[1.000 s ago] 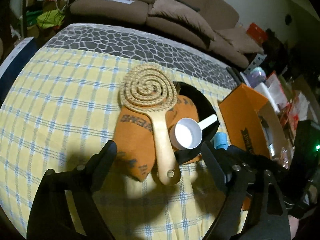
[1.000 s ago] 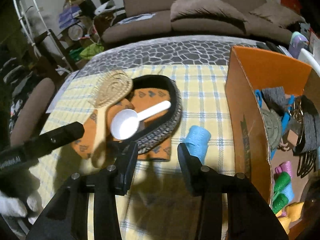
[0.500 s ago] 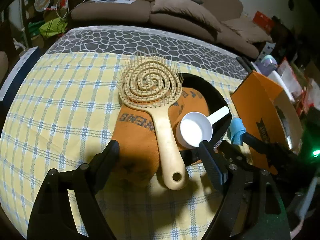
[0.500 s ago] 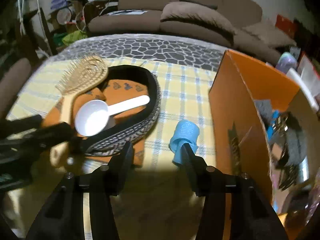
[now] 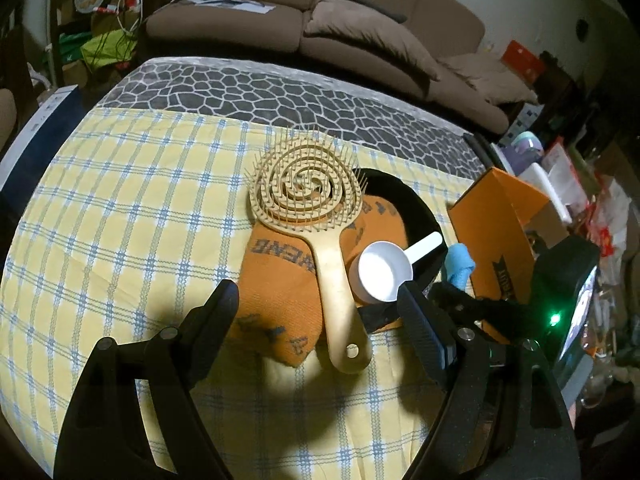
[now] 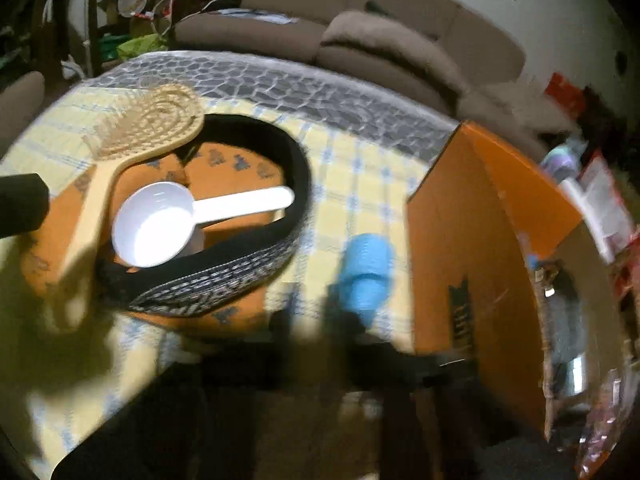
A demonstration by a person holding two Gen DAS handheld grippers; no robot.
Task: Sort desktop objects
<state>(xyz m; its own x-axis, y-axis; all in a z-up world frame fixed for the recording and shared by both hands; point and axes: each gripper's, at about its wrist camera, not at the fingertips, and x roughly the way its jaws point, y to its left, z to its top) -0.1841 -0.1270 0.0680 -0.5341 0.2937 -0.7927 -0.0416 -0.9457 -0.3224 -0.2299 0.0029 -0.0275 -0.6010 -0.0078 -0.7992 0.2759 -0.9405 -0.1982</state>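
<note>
Checked cloth (image 5: 120, 200) bears one hairbrush (image 5: 308, 196), one scoop (image 5: 384, 272), one roller (image 5: 460, 264); left fingers (image 5: 216, 312) spread, right fingers (image 5: 472, 300) closed.

Worktop layout — a cluster at centre, a box to the right

We see the hairbrush (image 5: 310, 216) and scoop (image 5: 386, 270) lying on the cloth (image 5: 280, 280), the headband (image 6: 256, 276) looped around the scoop, the hair roller (image 6: 366, 276) between headband and box (image 6: 460, 232) — a sofa (image 5: 320, 28) behind the worktop (image 5: 120, 220).
</note>
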